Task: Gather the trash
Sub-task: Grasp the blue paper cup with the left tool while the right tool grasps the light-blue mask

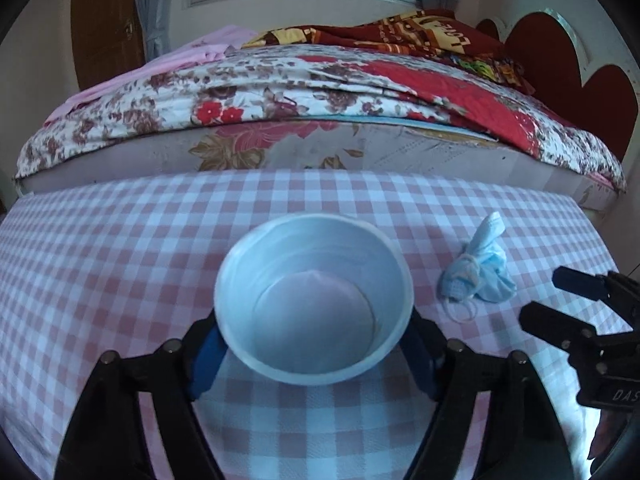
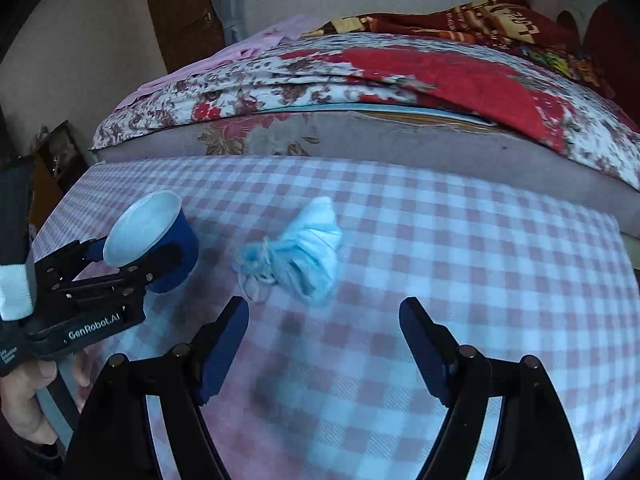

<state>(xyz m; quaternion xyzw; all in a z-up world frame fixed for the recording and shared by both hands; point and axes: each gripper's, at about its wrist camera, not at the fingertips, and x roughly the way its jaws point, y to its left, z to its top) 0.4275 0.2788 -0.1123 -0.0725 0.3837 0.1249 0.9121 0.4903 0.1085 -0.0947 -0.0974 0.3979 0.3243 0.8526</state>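
A paper cup (image 1: 316, 300), white inside and blue outside (image 2: 176, 260), stands between the fingers of my left gripper (image 1: 314, 320), whose blue pads press on both its sides. A crumpled light-blue face mask (image 1: 484, 272) with white ear loops lies on the pink checked tablecloth (image 1: 120, 260) to the right of the cup. My right gripper (image 2: 324, 308) hovers open just short of the mask (image 2: 304, 252), nothing between its fingers. It also shows at the right edge of the left wrist view (image 1: 548, 296). The right wrist view has the left gripper (image 2: 136, 248) at the left, holding the tilted cup.
A bed (image 1: 280, 92) with a floral quilt and red blankets runs along the table's far edge. A person's hand (image 2: 24, 400) holds the left gripper's handle. A brown door (image 2: 180, 12) and a window are behind the bed. The checked cloth (image 2: 480, 260) stretches to the right of the mask.
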